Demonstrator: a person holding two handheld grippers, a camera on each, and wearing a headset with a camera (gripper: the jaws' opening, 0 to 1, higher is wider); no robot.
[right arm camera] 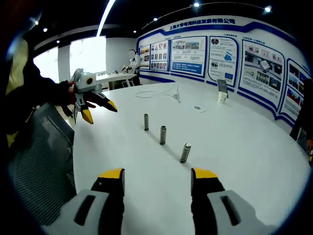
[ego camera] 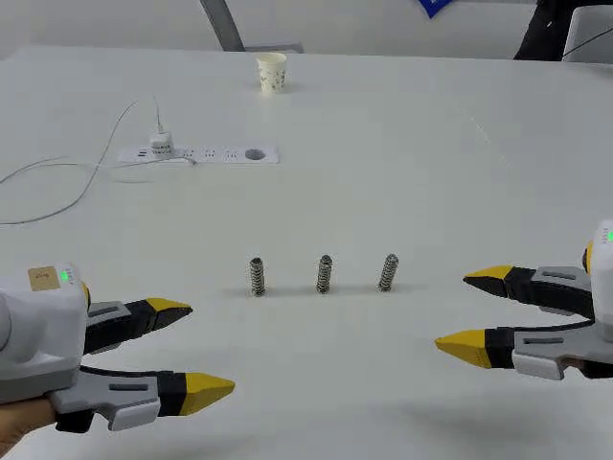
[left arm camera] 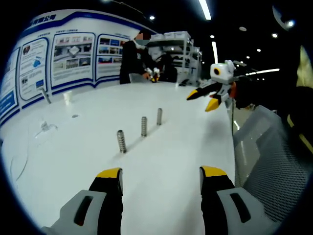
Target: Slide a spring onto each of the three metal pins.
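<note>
Springs (ego camera: 324,274) stand three in a row in the middle of the table (ego camera: 383,144), coils pretty much hiding the pins. Left gripper (ego camera: 212,348) and right gripper (ego camera: 450,310) hover toward the near edge, both spread wide and empty, bodies cut off.

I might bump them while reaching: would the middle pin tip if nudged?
Probably: the middle pin stands tall and thin on the table with no visible base, so a nudge likely topples it. Once down, its round shape may let it roll.
</note>
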